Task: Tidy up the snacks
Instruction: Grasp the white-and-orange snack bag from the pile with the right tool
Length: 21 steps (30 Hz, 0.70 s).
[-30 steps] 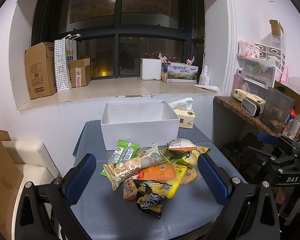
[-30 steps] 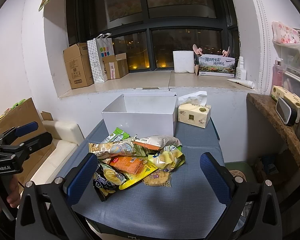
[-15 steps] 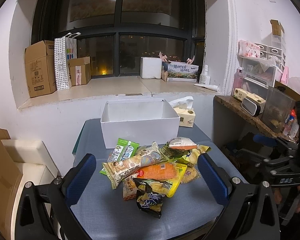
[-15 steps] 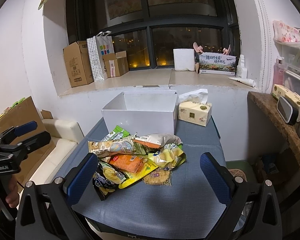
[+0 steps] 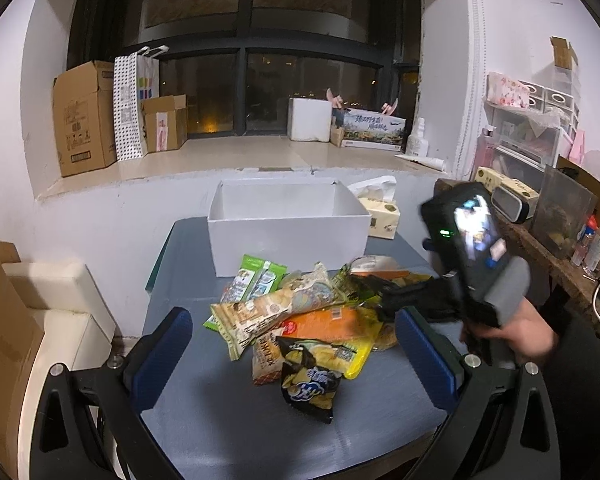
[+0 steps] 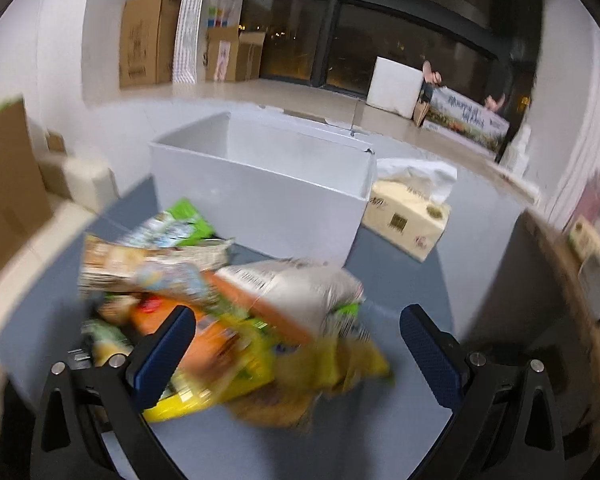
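Observation:
A heap of snack packets (image 5: 300, 320) lies on the grey-blue table (image 5: 228, 432), in front of an open white box (image 5: 288, 236). A black-and-yellow packet (image 5: 308, 384) is nearest me. My left gripper (image 5: 296, 356) is open and empty, held back from the heap. My right gripper (image 6: 296, 356) is open and low over the heap's right side, its jaws either side of a silver-and-orange packet (image 6: 292, 292) and yellow packets (image 6: 340, 364), touching nothing that I can see. The right wrist view is blurred. The right gripper's body and hand (image 5: 472, 280) show in the left wrist view.
A tissue box (image 5: 380, 220) stands right of the white box, and shows in the right wrist view (image 6: 408, 220). Cardboard boxes (image 5: 84, 120) and a paper bag (image 5: 134, 108) sit on the windowsill. A cluttered wooden shelf (image 5: 548, 256) is at the right, a cream seat (image 5: 56, 304) at the left.
My right gripper has swung fast forward and down to the heap's right side, coming into the left wrist view. My left gripper has barely moved. The snacks lie as before.

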### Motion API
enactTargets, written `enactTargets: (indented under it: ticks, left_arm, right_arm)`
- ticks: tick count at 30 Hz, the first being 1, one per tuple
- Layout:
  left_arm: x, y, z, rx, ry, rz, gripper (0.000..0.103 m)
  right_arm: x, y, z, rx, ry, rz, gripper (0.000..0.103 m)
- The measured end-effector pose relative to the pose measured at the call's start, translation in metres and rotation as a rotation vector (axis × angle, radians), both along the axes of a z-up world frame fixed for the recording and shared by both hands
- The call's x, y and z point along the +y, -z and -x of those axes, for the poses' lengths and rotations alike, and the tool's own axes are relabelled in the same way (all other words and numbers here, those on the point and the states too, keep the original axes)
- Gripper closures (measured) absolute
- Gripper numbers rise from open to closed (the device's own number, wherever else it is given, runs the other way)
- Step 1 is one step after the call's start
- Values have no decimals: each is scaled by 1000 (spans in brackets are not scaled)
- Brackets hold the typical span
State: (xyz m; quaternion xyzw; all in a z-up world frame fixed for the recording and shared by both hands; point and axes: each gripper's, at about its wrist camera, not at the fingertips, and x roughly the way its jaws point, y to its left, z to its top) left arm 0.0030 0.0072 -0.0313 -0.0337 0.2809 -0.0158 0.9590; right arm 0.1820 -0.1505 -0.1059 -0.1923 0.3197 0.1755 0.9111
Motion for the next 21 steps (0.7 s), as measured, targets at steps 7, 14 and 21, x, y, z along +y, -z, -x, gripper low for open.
enactTargets:
  ticks: [7, 14, 21]
  left_arm:
    - [13, 15, -5, 32, -18, 28, 0]
    - [9, 30, -16, 73, -15, 5, 0]
    - [2, 40, -39, 64, 20, -51, 0]
  right_arm:
    - [26, 32, -34, 36, -46, 146, 0]
    - [13, 34, -46, 90, -18, 45, 49]
    - [-15, 1, -39, 98, -45, -138, 57]
